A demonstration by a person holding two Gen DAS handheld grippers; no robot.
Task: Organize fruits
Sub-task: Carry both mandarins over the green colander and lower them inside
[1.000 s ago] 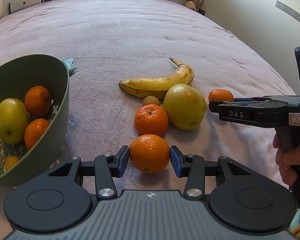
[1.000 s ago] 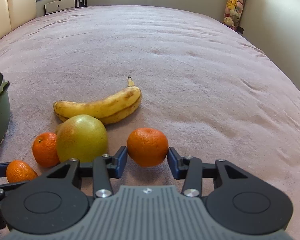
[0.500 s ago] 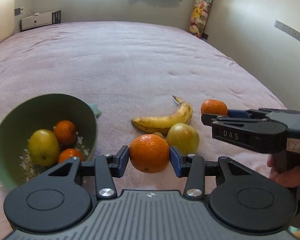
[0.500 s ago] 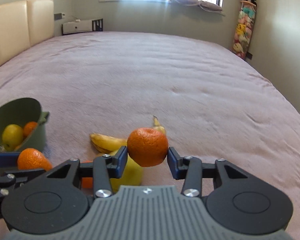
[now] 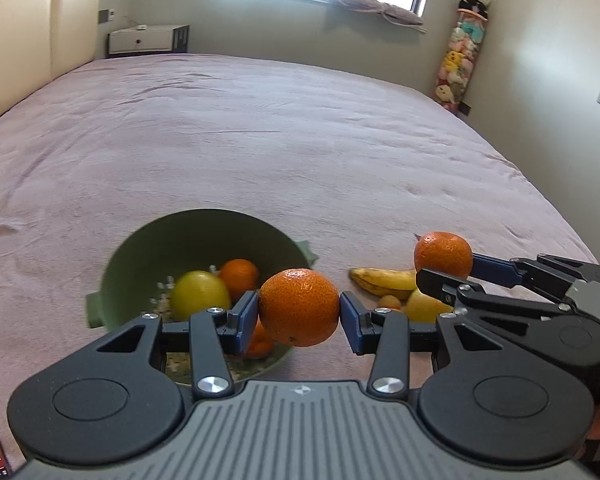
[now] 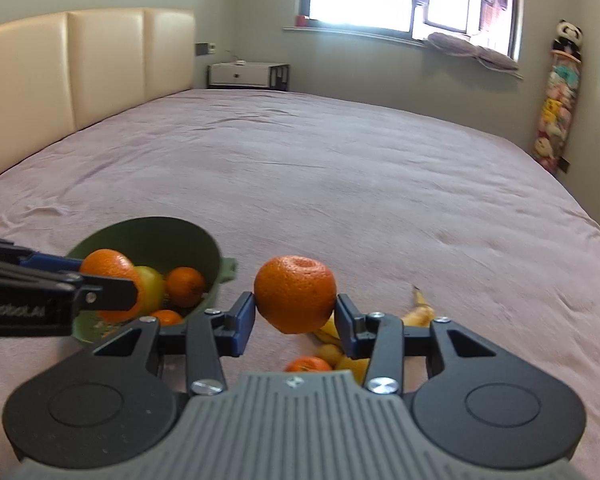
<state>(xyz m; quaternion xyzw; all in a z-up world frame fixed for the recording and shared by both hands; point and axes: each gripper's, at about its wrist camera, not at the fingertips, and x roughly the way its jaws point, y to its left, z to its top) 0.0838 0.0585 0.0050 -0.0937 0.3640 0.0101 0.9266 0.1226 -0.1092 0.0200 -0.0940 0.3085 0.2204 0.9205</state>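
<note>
My left gripper point(image 5: 299, 312) is shut on a tangerine point(image 5: 299, 307), held in the air over the near rim of the green colander bowl point(image 5: 140, 248). Inside the bowl lie a yellow-green fruit point(image 5: 198, 295) and other tangerines point(image 5: 239, 277). To its right, my right gripper point(image 6: 295, 312) is shut on a second tangerine point(image 6: 295, 294), also lifted off the bed; the left wrist view shows that same tangerine point(image 5: 443, 255). On the bed below lie a banana point(image 5: 384, 282), a yellow-green pear point(image 5: 424, 306) and one more tangerine point(image 6: 309, 364), partly hidden by the grippers.
The fruit and bowl rest on a wide pink bedspread point(image 5: 300, 140). A cream headboard point(image 6: 80, 76) stands at the left, a white nightstand point(image 6: 248, 74) at the far wall, and a hanging stack of plush toys point(image 5: 466, 48) at the right wall.
Both grippers have risen off the bed with their tangerines and swung left toward the bowl. The bowl now sits right behind the left gripper's tangerine.
</note>
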